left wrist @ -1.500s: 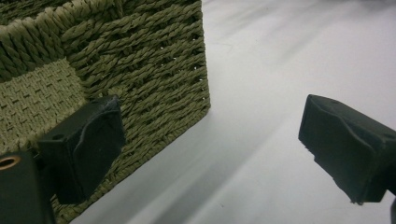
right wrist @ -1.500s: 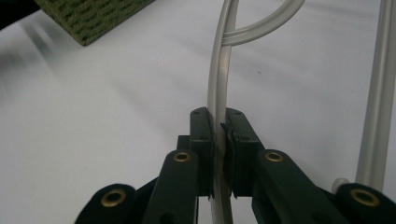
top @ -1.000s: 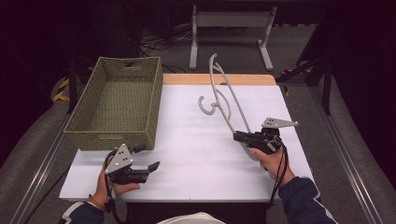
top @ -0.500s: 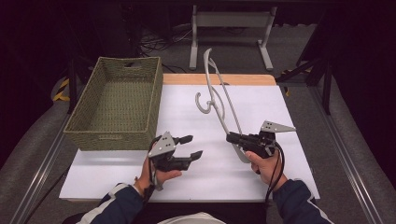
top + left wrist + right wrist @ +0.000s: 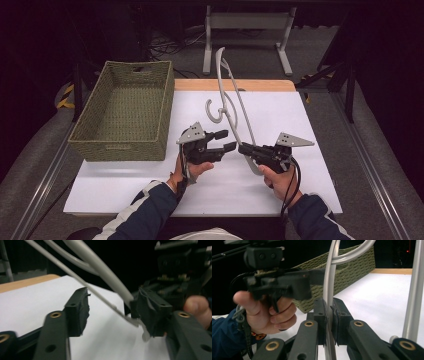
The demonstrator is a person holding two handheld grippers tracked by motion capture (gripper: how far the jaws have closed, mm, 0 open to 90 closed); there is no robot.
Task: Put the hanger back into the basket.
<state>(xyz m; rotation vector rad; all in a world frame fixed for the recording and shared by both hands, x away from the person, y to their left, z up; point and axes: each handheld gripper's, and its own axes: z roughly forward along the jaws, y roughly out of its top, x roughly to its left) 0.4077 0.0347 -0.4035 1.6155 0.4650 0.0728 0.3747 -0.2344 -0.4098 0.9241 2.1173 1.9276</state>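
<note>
That grey plastic hanger, tipped up over the middle of the table right of the basket, looks light, stiff and slick, so the right gripper clamped on its near arm seems smart, while the left gripper has been closing, jaws apart around that arm.

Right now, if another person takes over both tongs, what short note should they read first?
Right tongs: shut on the grey plastic clothes hanger, gripping one arm near its lower end; the hanger stands tilted up from the white table, hook pointing away from the person.
Left tongs: partly open and just been closing, jaws either side of the hanger's thin bar and arm; whether the pads press yet is unclear.
Green woven basket: at the table's left, nothing visible inside.
Done: hanger lifted.
Left: probably secure a second grip, then move the hanger, perhaps towards the basket.
</note>
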